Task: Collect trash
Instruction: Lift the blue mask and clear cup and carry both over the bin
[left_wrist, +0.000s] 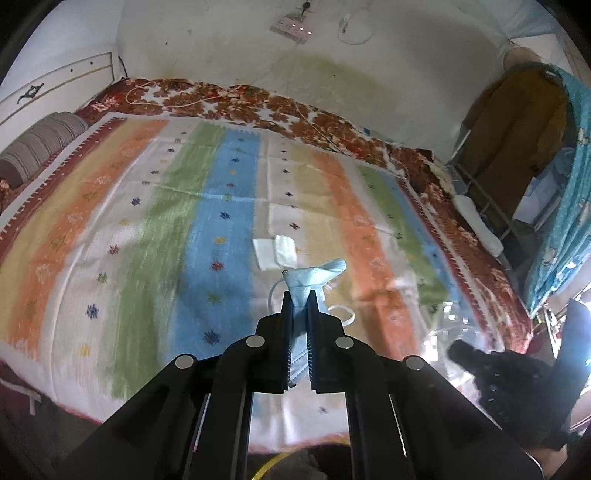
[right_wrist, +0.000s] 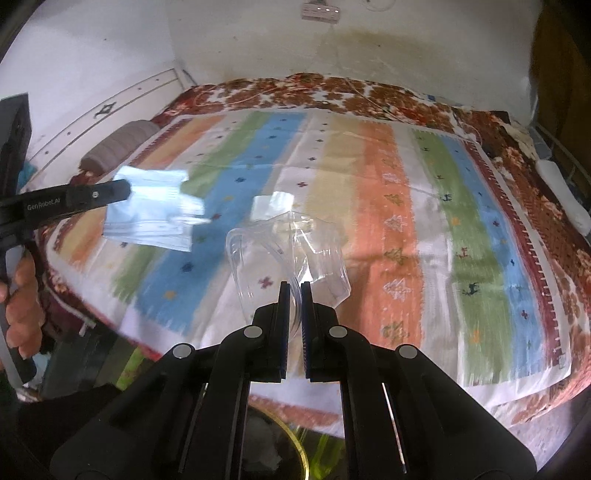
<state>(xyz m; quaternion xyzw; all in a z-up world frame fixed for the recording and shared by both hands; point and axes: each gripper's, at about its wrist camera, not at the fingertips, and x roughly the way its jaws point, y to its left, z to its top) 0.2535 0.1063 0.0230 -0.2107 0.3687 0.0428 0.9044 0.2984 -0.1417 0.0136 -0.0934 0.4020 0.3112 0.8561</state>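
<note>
My left gripper (left_wrist: 300, 295) is shut on a light blue face mask (left_wrist: 314, 275), whose white ear loops hang beside the fingers. It is held up above the striped bed cover (left_wrist: 147, 221). My right gripper (right_wrist: 294, 290) is shut on the rim of a crumpled clear plastic cup (right_wrist: 295, 247), also lifted off the bed. In the right wrist view the left gripper (right_wrist: 123, 190) comes in from the left with the mask (right_wrist: 155, 218) hanging from it. A white folded tissue (left_wrist: 275, 251) lies on the cover beyond the mask.
A bin with a yellow rim (right_wrist: 301, 439) sits below the near bed edge. A striped pillow (left_wrist: 40, 144) lies at the bed's left end. Clothes on a rack (left_wrist: 513, 125) and a blue curtain (left_wrist: 569, 192) stand to the right. A person's hand (right_wrist: 22, 299) holds the left gripper.
</note>
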